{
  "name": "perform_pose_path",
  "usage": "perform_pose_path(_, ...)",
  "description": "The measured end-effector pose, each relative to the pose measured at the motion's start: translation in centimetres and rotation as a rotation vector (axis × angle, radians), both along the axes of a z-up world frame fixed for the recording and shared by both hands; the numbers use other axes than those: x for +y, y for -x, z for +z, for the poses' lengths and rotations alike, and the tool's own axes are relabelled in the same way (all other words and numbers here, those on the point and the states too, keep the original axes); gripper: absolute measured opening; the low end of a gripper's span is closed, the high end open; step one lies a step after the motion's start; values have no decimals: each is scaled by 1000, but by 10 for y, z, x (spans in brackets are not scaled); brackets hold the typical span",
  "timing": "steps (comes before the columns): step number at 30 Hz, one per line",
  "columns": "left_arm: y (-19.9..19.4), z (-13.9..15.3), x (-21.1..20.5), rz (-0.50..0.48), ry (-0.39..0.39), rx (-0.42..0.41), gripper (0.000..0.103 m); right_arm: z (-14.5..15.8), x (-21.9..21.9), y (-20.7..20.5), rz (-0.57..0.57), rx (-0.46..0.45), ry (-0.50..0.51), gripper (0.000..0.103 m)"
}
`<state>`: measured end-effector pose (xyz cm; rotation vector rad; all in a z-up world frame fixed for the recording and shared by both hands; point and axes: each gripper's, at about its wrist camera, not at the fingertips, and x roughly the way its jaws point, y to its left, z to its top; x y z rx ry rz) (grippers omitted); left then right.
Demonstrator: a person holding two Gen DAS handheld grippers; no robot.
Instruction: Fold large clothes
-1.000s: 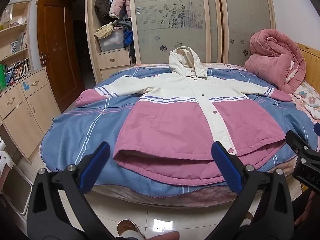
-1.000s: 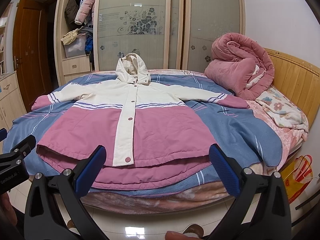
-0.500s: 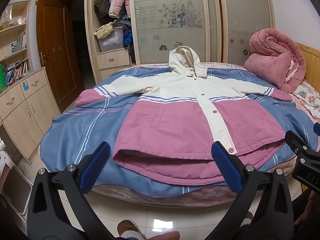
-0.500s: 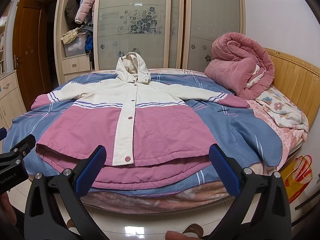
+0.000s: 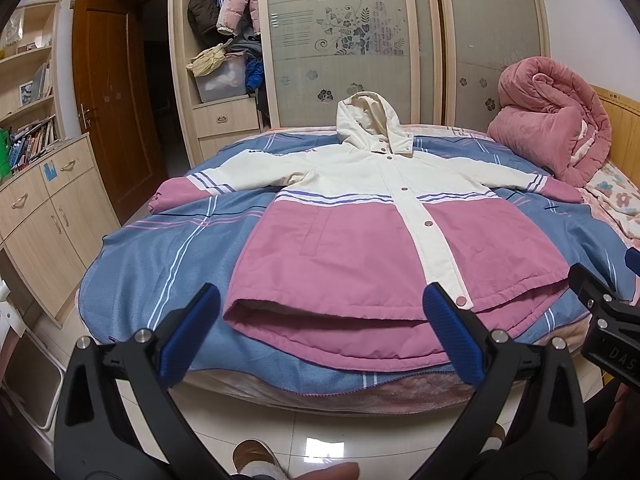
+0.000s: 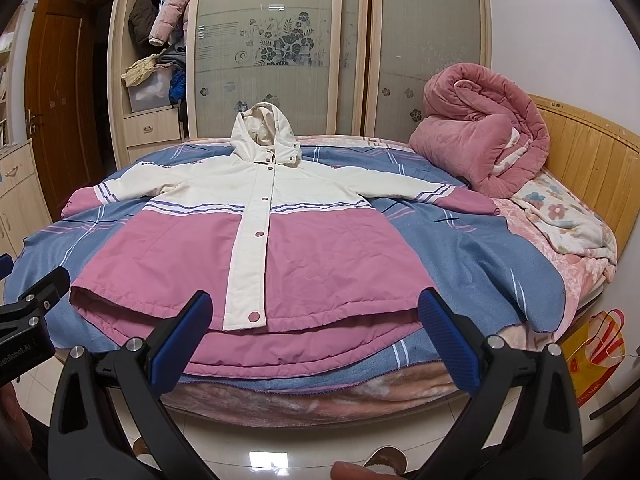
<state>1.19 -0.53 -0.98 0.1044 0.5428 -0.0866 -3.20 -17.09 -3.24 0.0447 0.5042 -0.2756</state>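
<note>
A large hooded jacket [image 5: 360, 248], cream on top and pink below, lies flat and face up on the bed, sleeves spread, hem toward me. It also shows in the right wrist view [image 6: 256, 248]. My left gripper [image 5: 320, 332] is open and empty, held above the floor in front of the hem, near its left half. My right gripper [image 6: 312, 336] is open and empty, in front of the hem's right half. Neither touches the jacket.
The bed has a blue striped blanket [image 5: 160, 256]. A rolled pink quilt [image 6: 484, 136] sits at the back right by the wooden headboard [image 6: 592, 168]. A wardrobe [image 5: 360, 40] stands behind the bed; cabinets [image 5: 48, 208] and a door [image 5: 108, 92] are at left.
</note>
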Motion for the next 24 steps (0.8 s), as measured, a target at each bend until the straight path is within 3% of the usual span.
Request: perform_pose_path(24,-8,-3,-6,-3,-6,7,101,-13,0,-12,-3,24,7,102)
